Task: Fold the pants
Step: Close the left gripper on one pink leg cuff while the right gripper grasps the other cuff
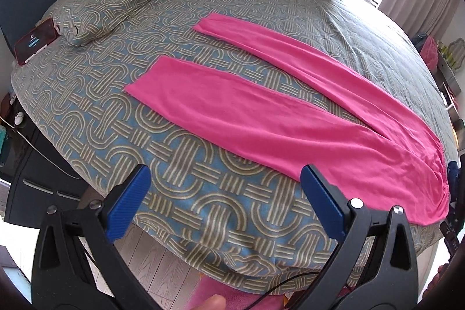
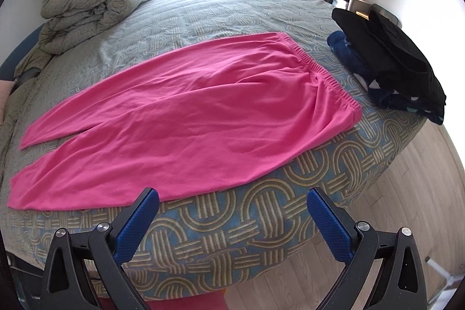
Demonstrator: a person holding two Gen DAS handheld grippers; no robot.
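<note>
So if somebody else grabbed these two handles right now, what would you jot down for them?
Left tool: open, empty, hovering off the bed's near edge.
Right tool: open, empty, also short of the edge.
Bright pink cotton pants: spread flat on the patterned grey-blue bedspread, legs apart, elastic waistband toward the right.
Pile of dark folded clothes: beyond the waistband.
Done: pants laid out.
Left: every fold. Probably start by laying one leg over the other.
</note>
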